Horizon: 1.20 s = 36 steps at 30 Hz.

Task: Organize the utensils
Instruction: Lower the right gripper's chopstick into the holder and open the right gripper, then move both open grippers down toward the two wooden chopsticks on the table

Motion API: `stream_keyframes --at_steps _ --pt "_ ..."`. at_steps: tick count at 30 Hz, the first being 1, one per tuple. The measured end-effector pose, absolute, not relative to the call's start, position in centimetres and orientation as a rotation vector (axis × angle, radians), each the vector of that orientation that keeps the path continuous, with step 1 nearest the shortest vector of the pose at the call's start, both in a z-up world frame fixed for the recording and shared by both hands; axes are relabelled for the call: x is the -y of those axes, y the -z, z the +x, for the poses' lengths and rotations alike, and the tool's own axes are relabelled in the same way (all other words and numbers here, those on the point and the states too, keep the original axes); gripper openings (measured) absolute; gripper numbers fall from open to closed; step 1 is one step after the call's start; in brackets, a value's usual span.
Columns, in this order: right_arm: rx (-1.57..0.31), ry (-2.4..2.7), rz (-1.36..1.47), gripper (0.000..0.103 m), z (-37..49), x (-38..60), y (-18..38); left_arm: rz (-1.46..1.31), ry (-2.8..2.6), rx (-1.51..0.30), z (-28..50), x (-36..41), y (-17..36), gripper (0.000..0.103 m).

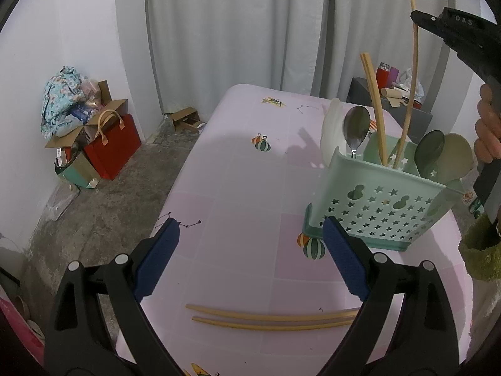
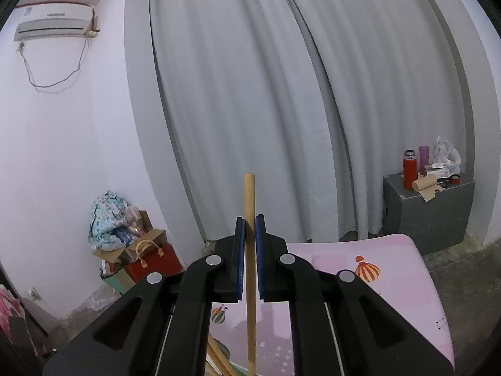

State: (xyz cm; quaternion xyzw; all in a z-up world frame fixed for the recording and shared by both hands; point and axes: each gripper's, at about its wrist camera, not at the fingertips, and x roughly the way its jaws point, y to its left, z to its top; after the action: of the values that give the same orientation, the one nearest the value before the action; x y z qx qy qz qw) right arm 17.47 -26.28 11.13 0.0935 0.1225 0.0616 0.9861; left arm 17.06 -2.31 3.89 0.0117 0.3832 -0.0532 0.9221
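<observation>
A pale green star-punched caddy (image 1: 375, 200) stands on the pink table (image 1: 244, 188), to the right of my left gripper. It holds a metal spoon (image 1: 355, 128), a green spoon (image 1: 430, 148), a beige spoon (image 1: 454, 156) and a pair of chopsticks (image 1: 374, 109). My right gripper (image 1: 418, 17) (image 2: 249, 219) is shut on a single wooden chopstick (image 1: 410, 94) (image 2: 249, 194), held upright with its lower end down in the caddy. My left gripper (image 1: 250, 224) hovers open over the table with nothing between its fingers. Two loose chopsticks (image 1: 272, 316) lie side by side just below it.
A person's hand (image 1: 488, 131) and green sleeve (image 1: 479, 257) are at the right edge. A grey cabinet (image 2: 429, 210) with a red flask (image 2: 408, 172) stands behind the table. Bags and boxes (image 1: 94, 138) sit on the floor at the left, near the table's left edge.
</observation>
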Motion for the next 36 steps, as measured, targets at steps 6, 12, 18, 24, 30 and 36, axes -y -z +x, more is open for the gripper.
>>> stream_keyframes --at_steps 6,12,18,24,30,36 --pt "-0.236 -0.111 0.155 0.02 16.4 25.9 -11.5 0.022 0.109 -0.783 17.0 2.2 -3.9 0.089" --pt "-0.19 -0.095 0.162 0.036 14.7 26.5 -12.5 0.021 0.115 -0.774 16.7 2.0 -4.0 0.089" --pt "-0.155 -0.086 0.159 0.042 11.0 27.0 -14.0 0.001 0.149 -0.741 15.9 1.0 -4.2 0.089" --pt "-0.227 -0.145 0.098 0.047 6.1 25.8 -13.0 -0.009 0.162 -0.721 14.3 -1.7 -3.2 0.091" --pt "-0.407 -0.248 0.037 0.047 2.8 23.0 -7.8 -0.065 0.215 -0.737 11.9 -4.8 -0.9 0.09" --pt "-0.646 -0.35 -0.053 0.047 3.0 18.9 0.4 -0.099 0.251 -0.795 9.6 -5.3 1.8 0.08"
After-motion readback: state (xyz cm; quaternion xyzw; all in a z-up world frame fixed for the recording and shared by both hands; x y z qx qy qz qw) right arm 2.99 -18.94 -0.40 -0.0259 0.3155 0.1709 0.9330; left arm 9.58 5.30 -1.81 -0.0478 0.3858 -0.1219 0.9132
